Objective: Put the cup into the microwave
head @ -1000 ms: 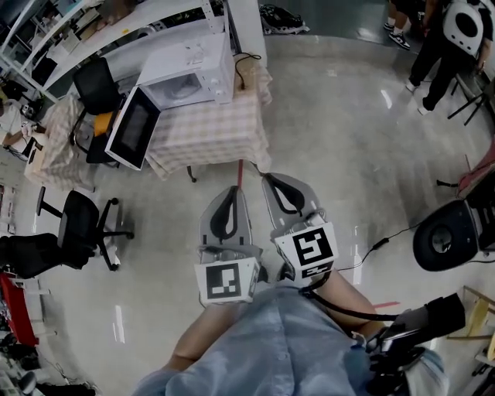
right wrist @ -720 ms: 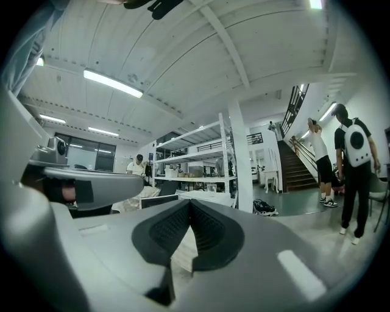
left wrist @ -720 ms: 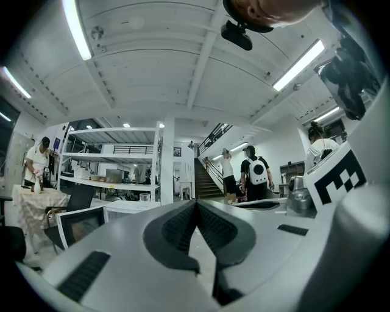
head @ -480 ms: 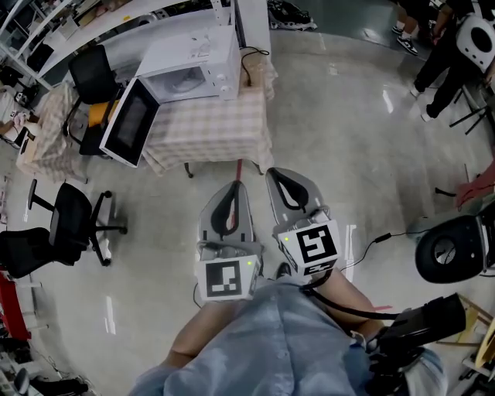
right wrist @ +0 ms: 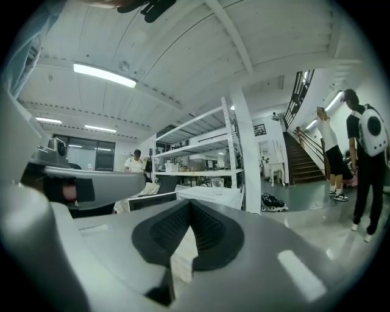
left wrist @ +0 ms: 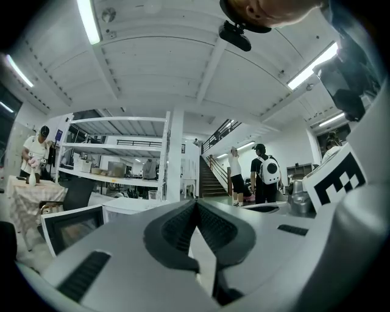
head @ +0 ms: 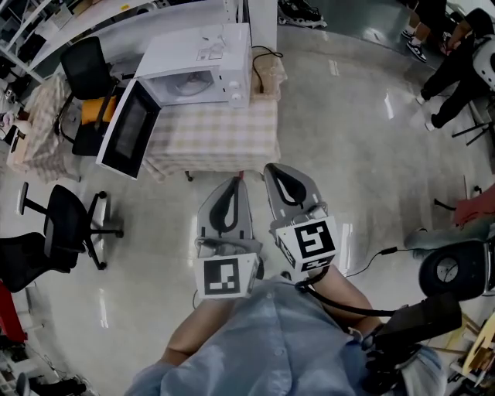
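A white microwave (head: 203,68) stands on a table with a checked cloth (head: 220,139), and its dark-glass door (head: 124,131) hangs open to the left. A small clear cup (right wrist: 217,182) shows on the microwave's top in the right gripper view, and the same cup (left wrist: 152,195) shows in the left gripper view. My left gripper (head: 234,184) and right gripper (head: 272,172) are held side by side over the floor, short of the table's near edge, pointing at it. Both are shut with nothing between their jaws.
A black office chair (head: 66,224) stands on the floor at left, another chair (head: 81,66) behind the microwave door. A white pillar (head: 263,23) rises behind the table. People (head: 456,54) stand at far right. A round black device (head: 452,271) and a cable (head: 371,259) lie at right.
Both grippers have moved forward together toward the table. The microwave and table now sit nearer and lower in the head view. Both jaws stayed shut.
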A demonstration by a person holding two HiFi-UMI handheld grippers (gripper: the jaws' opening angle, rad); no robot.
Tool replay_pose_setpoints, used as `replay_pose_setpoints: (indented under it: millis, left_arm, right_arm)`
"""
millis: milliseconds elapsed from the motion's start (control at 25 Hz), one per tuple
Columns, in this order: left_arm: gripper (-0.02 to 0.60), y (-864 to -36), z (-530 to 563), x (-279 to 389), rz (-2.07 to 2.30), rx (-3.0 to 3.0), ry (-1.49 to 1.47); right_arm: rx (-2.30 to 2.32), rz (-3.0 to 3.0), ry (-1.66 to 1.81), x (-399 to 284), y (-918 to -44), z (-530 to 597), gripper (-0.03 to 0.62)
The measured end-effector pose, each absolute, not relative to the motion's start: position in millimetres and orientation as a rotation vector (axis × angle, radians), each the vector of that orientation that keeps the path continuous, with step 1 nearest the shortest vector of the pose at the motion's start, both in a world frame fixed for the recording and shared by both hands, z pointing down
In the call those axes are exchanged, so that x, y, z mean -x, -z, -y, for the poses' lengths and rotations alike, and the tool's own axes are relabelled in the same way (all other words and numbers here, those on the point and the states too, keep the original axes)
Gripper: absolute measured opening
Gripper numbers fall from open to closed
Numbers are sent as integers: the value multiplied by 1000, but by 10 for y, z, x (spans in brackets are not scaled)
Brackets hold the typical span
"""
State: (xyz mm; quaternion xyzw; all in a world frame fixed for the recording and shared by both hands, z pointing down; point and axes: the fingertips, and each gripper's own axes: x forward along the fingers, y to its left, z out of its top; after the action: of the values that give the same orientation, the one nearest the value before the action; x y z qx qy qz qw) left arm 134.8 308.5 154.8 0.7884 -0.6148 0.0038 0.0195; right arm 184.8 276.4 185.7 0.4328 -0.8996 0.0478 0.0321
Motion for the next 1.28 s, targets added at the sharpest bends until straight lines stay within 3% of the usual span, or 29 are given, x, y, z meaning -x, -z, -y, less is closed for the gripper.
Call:
replay_pose_setpoints:
  millis: [600, 1280]
  left_arm:
    - [6, -1432, -2074, -492, 1866, -2486, 43]
    - [6, -1567, -1592, -457, 1816, -2488, 6]
  right_arm:
    - [-1379, 2744, -94, -987, -1714, -1729, 2]
    - [-1455, 2698, -120, -1026, -1838, -1251, 2]
